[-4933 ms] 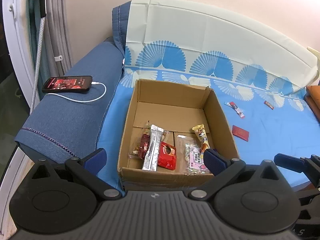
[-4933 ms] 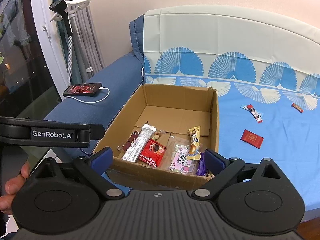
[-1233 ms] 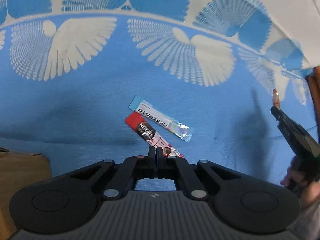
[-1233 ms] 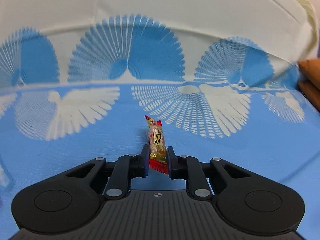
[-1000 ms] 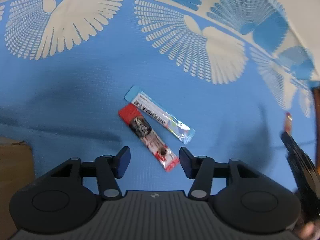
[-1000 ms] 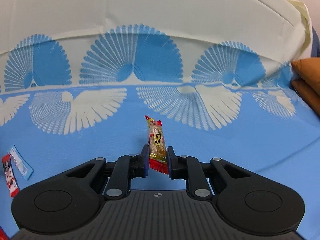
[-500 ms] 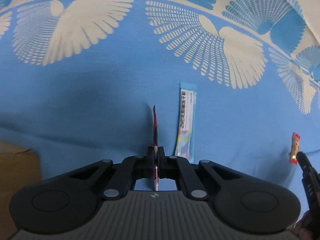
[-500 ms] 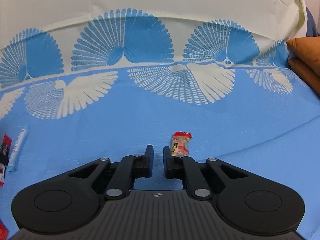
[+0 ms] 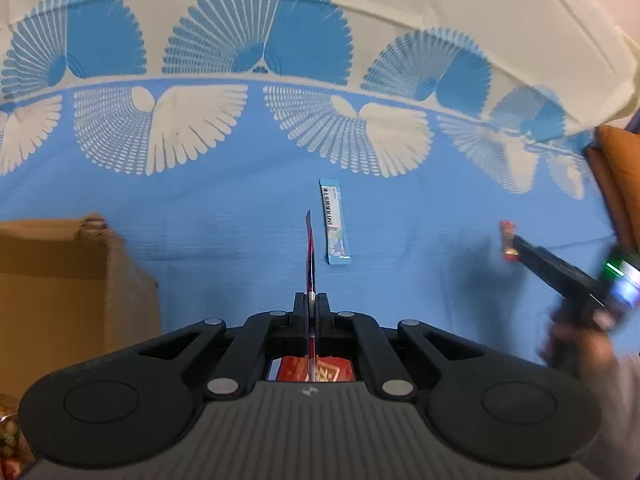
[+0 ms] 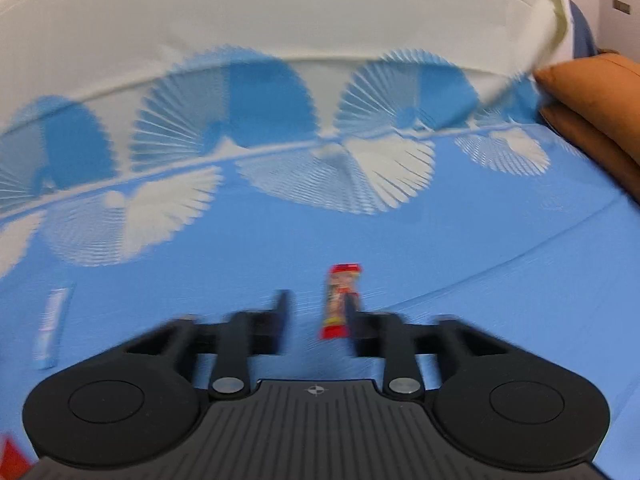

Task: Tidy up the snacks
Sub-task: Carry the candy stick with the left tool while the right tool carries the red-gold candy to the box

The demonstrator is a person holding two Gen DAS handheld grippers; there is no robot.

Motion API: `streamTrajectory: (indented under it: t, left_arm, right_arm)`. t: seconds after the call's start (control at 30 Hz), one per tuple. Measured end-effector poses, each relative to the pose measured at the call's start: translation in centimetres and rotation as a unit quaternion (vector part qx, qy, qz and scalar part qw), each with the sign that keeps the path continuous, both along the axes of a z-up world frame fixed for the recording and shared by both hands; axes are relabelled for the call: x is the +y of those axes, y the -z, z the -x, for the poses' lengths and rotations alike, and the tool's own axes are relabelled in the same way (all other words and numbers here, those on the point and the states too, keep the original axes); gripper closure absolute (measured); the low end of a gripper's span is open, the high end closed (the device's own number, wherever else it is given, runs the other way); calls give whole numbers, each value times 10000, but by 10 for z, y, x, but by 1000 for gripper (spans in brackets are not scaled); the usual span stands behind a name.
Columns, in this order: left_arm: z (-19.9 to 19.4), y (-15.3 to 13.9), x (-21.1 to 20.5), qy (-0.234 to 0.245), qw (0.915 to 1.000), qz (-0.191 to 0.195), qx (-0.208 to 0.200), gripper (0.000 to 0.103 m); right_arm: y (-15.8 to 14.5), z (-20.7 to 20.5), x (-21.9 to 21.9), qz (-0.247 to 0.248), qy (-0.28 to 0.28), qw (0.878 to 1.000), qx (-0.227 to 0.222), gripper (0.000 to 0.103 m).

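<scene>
So on the far left of the left wrist view there's the cardboard box point(image 9: 76, 280), corner poking in, with a bit of snack wrappers peeking at the bottom edge. The left gripper point(image 9: 311, 304) has its jaws pressed together, pinching a thin red stick sachet point(image 9: 309, 256) that stands up edge-on out of the tips, off the blue sheet point(image 9: 224, 216). Underneath the gripper you can just see a flat red packet point(image 9: 294, 368) through the gap in the frame, lying on the sheet.

Just right of the held sachet, a light blue stick pack point(image 9: 334, 222) lies flat on the sheet, close to it but not touching. Further right, the right gripper point(image 9: 516, 246) comes in from the edge with a blurry hand point(image 9: 576, 336) behind it, its tip right at a small red-and-yellow candy point(image 9: 507, 240).

From the right wrist camera (pretty blurry), the right gripper point(image 10: 316, 310) has its jaws opening, spread apart, and the candy point(image 10: 340, 300) sits between them, right up against the right-hand finger point(image 10: 356, 320). Can't tell if it's actually touching, but it isn't being pinched. The candy looks to be lying on the sheet. An orange cushion point(image 10: 600, 96) sits at the far right edge.
</scene>
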State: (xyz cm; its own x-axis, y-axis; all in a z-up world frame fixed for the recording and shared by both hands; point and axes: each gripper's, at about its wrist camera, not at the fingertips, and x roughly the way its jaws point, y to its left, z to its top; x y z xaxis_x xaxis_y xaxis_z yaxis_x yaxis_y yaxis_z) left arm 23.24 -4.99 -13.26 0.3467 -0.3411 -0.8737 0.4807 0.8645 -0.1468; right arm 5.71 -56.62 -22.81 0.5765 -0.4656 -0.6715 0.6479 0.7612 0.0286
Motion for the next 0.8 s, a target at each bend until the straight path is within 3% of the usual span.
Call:
streamTrajectory:
  t: [0.13,0.17,0.2,0.3,0.5,0.67,0.8]
  left_arm:
    - [14,-16,23,130,9998,146,-74,101]
    - [17,-19,29,165,9997,165,-116,101]
    - [21,-23,35,191,9995,194,-156,101]
    - [34,-34,51,209,9990,315,-244,101]
    - [75,-70,75,151,9981,482,-356,101]
    - [121,-111,99,47,9966,528,-633,101]
    - [159,-137,115,-134,9953,498,-824,101]
  right_arm:
    - [32,-28,-27,-339,71,9985,418,50]
    - [33,-28,-26,-254,64,9991,345,71]
    - [32,-28,-24,-211,5,9993,302,81]
    - [20,-15,-6,-183,-63,9995,239,83]
    - [-62,61,81,-318,-724,9938,-786,84]
    - [-134,117,183,-591,-1330,9778,-1509,84]
    - [-176,145,257,-815,-1844,9623,-1825,84]
